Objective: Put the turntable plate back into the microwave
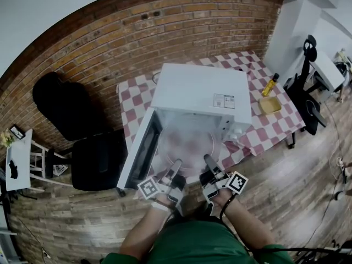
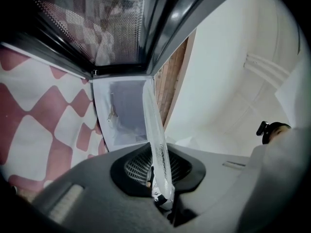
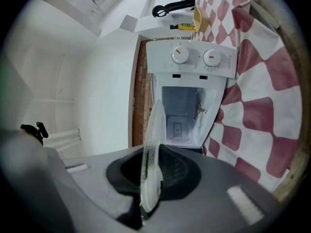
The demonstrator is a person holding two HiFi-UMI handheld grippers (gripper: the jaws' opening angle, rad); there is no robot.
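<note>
The clear glass turntable plate [image 1: 185, 142] hangs level in front of the open white microwave [image 1: 201, 92]. My left gripper [image 1: 175, 168] is shut on the plate's near left rim and my right gripper [image 1: 209, 162] is shut on its near right rim. In the left gripper view the plate [image 2: 156, 135] runs edge-on from the jaws toward the cavity [image 2: 124, 113], under the open door [image 2: 97, 23]. In the right gripper view the plate [image 3: 151, 149] stands edge-on between the jaws, with the cavity [image 3: 182, 113] and two control knobs [image 3: 194, 57] beyond.
The microwave stands on a table with a red and white checked cloth [image 1: 264, 125]; its door [image 1: 140, 150] swings out to the left. An oil bottle [image 1: 269, 84] and a yellow dish [image 1: 269, 104] sit at the right. A black chair [image 1: 99, 161] stands left of the door.
</note>
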